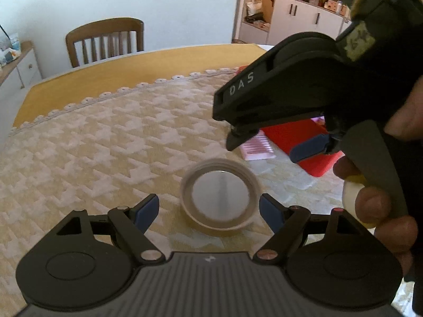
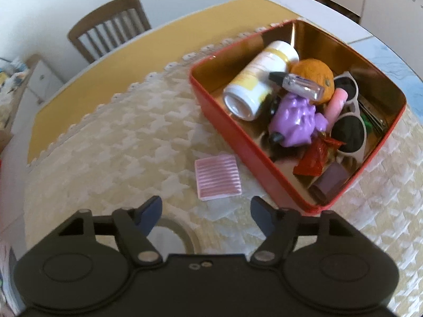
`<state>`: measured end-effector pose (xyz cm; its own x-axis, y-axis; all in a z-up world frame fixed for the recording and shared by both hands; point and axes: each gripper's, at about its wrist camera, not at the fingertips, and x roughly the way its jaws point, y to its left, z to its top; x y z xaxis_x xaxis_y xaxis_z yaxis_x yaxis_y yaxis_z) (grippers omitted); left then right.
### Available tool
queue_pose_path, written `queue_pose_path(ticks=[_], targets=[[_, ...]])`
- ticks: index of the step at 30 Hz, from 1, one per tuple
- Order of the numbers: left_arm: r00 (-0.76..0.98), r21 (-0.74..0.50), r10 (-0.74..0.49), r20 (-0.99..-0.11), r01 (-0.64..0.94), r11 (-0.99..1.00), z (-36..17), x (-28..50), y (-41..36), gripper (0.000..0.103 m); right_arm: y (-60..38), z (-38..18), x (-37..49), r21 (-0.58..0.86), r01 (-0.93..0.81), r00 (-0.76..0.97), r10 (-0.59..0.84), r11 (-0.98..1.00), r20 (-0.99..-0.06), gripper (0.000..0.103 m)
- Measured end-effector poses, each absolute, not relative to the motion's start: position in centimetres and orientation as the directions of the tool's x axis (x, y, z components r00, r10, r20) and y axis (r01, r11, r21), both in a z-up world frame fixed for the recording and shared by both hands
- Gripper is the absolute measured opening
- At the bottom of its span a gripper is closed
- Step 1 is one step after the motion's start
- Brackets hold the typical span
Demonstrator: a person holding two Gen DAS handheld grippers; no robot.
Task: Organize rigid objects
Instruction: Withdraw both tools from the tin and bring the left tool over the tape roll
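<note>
**Round mirror between the left tool's pads, red tin nearly full**

A small round mirror (image 1: 220, 199) with a pale rim lies on the patterned cloth (image 1: 105, 142) covering the desk (image 1: 79, 79), tilted slightly toward the camera. The left tool (image 1: 208, 208) hangs over it, its blue pads standing either side of the rim without pressing on it, so the tool is released. Just beyond the mirror lies a pink ribbed square (image 2: 218, 177), flat on the cloth, beside the near wall of a red tin (image 2: 238, 134). The tin holds a white and yellow bottle (image 2: 257, 82), an orange (image 2: 313, 75), a clear vial (image 2: 301, 85) across them, a purple toy (image 2: 297, 122), sunglasses (image 2: 349, 121), a red wrapped sweet (image 2: 316, 157) and a mauve block (image 2: 334, 178). The right tool (image 2: 206, 210), held in a person's hand (image 1: 375, 200), hovers above the cloth near the pink square; its pads stand apart with nothing between them. A wooden chair (image 1: 105, 39) stands at the desk's far side.
</note>
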<state>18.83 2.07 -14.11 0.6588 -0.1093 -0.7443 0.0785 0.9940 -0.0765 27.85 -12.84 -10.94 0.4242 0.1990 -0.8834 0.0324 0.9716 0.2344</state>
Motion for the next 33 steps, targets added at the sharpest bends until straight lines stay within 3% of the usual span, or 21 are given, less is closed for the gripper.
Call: queue_pose_path(ticks=[11, 12, 14, 15, 33], targets=[[0.673, -0.051, -0.125, -0.729, 0.129, 0.99, -15.1, 19.6, 2.1, 0.083, -11.3, -11.8, 29.2, 0.115, 0.066, 0.382, 0.081, 0.991, -0.921, 0.065], [0.674, -0.045, -0.127, -0.728, 0.138, 0.989, -15.1, 19.5, 2.0, 0.083, -11.1, -11.9, 29.3, 0.105, 0.067, 0.379, 0.072, 0.992, -0.923, 0.063], [0.676, -0.038, -0.134, -0.724, 0.155, 0.987, -15.2, 19.4, 1.9, 0.083, -10.8, -12.0, 29.5, 0.118, 0.071, 0.361, 0.085, 0.991, -0.929, 0.042], [0.678, -0.038, -0.136, -0.723, 0.158, 0.987, -15.2, 19.3, 1.9, 0.083, -10.8, -12.2, 29.7, 0.142, 0.086, 0.333, 0.105, 0.986, -0.937, 0.04], [0.675, -0.065, -0.231, -0.701, 0.262, 0.963, -14.7, 18.4, 2.5, 0.083, -9.8, -13.4, 31.4, 0.11, 0.066, 0.323, 0.083, 0.992, -0.943, 0.039]])
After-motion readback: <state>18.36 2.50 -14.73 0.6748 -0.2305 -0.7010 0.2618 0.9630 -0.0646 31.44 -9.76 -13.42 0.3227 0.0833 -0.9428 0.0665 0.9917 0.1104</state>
